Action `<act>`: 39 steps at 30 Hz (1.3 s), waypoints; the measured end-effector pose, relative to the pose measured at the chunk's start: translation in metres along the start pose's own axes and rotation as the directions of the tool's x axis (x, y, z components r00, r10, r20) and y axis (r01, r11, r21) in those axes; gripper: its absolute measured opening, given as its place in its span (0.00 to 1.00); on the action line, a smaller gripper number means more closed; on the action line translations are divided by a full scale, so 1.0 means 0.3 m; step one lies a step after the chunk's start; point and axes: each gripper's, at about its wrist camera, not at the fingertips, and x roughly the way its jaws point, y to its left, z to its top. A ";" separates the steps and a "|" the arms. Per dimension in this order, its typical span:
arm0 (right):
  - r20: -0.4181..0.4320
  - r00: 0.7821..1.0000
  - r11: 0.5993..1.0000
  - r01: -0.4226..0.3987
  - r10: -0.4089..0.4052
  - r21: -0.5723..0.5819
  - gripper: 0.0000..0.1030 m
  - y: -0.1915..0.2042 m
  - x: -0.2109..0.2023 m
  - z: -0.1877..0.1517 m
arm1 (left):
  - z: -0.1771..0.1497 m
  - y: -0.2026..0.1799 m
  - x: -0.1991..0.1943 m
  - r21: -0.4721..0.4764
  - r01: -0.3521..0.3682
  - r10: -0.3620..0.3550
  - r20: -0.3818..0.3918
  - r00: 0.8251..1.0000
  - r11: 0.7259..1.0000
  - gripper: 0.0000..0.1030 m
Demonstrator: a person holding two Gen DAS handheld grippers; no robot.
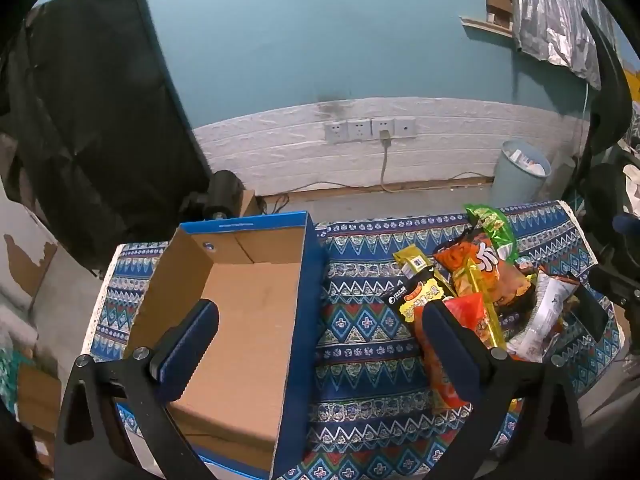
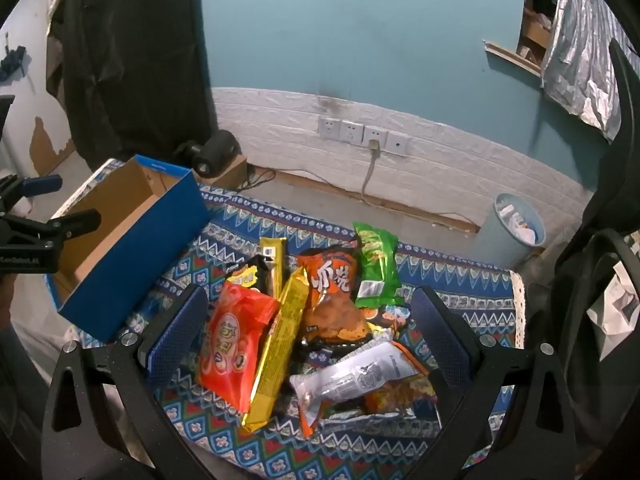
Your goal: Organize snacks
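Note:
A blue cardboard box (image 1: pixel 308 280) with a bare brown inside stands on the patterned cloth (image 1: pixel 360 336); it shows at the left in the right wrist view (image 2: pixel 140 256). A pile of snack packets lies to its right: a red packet (image 2: pixel 234 344), a long gold packet (image 2: pixel 280 344), an orange packet (image 2: pixel 332 292), a green packet (image 2: pixel 376 268) and a white packet (image 2: pixel 356 376). My left gripper (image 1: pixel 320 316) is open and empty, hovering over the box's right wall. My right gripper (image 2: pixel 308 304) is open and empty above the pile.
A blue-and-white wall with sockets (image 1: pixel 368 130) stands behind. A grey waste bin (image 2: pixel 516 232) sits on the floor at the right. A black cloth-covered object (image 1: pixel 88 120) is at the left. A dark chair (image 2: pixel 600 280) is at the right edge.

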 end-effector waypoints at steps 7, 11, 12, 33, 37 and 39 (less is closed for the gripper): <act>-0.008 1.000 1.000 0.001 -0.001 -0.008 0.97 0.011 0.006 -0.003 | 0.004 0.000 0.002 -0.008 0.003 -0.003 -0.007 1.000 1.000 1.00; -0.018 1.000 1.000 -0.004 0.004 -0.007 0.97 0.012 0.012 -0.007 | 0.006 0.007 0.005 -0.014 0.010 -0.010 -0.012 1.000 1.000 1.00; -0.019 1.000 1.000 -0.003 0.003 -0.009 0.97 0.013 0.013 -0.008 | 0.005 0.006 0.005 -0.013 0.009 -0.009 -0.011 1.000 1.000 1.00; -0.023 1.000 1.000 -0.008 0.007 -0.022 0.97 0.031 0.016 -0.008 | 0.007 0.004 0.005 -0.007 0.008 -0.008 -0.013 1.000 1.000 1.00; -0.024 1.000 1.000 -0.010 0.009 -0.023 0.97 0.037 0.016 -0.009 | 0.004 0.005 0.007 -0.008 0.010 -0.010 -0.016 1.000 1.000 1.00; -0.024 1.000 1.000 -0.009 0.009 -0.022 0.97 0.034 0.016 -0.008 | 0.003 0.005 0.008 -0.008 0.010 -0.010 -0.016 1.000 1.000 1.00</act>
